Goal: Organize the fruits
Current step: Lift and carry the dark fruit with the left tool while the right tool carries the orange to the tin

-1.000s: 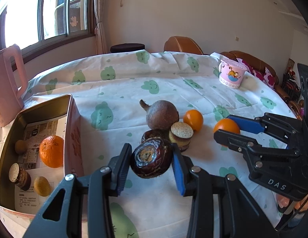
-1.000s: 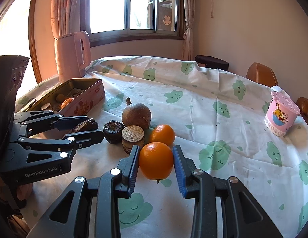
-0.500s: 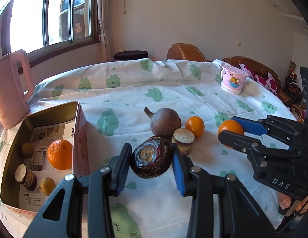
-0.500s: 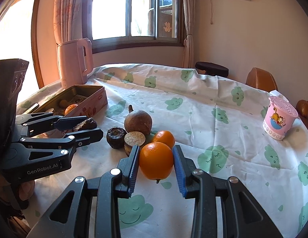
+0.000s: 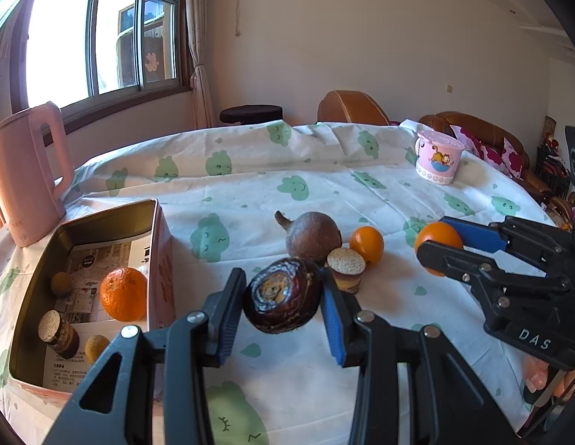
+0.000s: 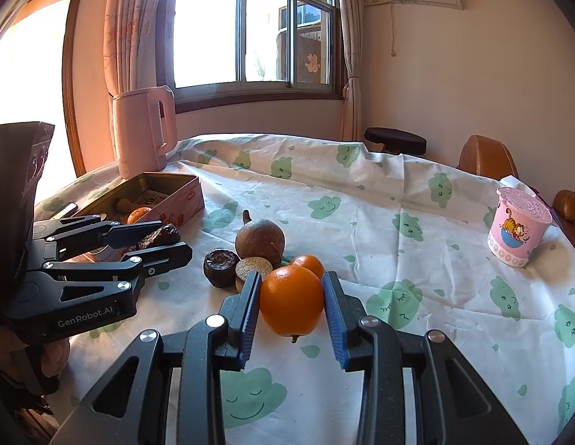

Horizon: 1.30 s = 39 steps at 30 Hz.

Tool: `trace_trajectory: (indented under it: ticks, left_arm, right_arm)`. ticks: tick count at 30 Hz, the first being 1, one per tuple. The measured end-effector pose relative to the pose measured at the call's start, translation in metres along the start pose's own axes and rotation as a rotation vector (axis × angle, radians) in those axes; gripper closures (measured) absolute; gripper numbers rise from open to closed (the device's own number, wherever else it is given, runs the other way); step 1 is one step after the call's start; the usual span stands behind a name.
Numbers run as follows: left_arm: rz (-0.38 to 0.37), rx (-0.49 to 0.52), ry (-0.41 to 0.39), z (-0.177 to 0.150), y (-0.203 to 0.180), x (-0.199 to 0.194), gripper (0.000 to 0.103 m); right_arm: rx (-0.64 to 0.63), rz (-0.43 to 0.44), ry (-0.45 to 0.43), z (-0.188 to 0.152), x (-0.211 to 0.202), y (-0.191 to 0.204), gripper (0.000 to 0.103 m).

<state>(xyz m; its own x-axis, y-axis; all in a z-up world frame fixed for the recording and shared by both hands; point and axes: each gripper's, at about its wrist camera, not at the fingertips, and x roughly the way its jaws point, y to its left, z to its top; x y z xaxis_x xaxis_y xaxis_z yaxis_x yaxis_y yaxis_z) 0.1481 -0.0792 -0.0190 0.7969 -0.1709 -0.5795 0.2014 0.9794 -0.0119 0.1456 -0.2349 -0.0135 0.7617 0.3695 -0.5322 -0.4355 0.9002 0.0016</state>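
My left gripper is shut on a dark wrinkled fruit and holds it above the tablecloth, right of the open tin box. My right gripper is shut on an orange, lifted above the cloth. On the table lie a brown round fruit with a stem, a small orange, a cut-topped brown fruit and another dark fruit. The box holds an orange and a few small fruits. The left gripper also shows in the right wrist view, the right in the left wrist view.
A pink kettle stands behind the box at the table's left edge. A pink cartoon cup stands at the far right. Brown chairs and a dark stool stand behind the table.
Both grippers have risen and tilted up with their fruits still held; the table and fruits sit lower in both views.
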Motion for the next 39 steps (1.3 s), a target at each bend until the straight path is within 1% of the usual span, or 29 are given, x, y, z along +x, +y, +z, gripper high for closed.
trace_trajectory:
  ticks: [8,39]
  left_arm:
    - [0.009,-0.002,-0.027,-0.001,0.0,-0.005,0.062]
    - [0.059,-0.017,-0.145,-0.004,0.002,-0.027,0.062]
  right_arm:
    - [0.003,0.001,-0.019,0.0,-0.004,0.0,0.067]
    - [0.028,0.003,-0.136,-0.002,-0.025,-0.004,0.067]
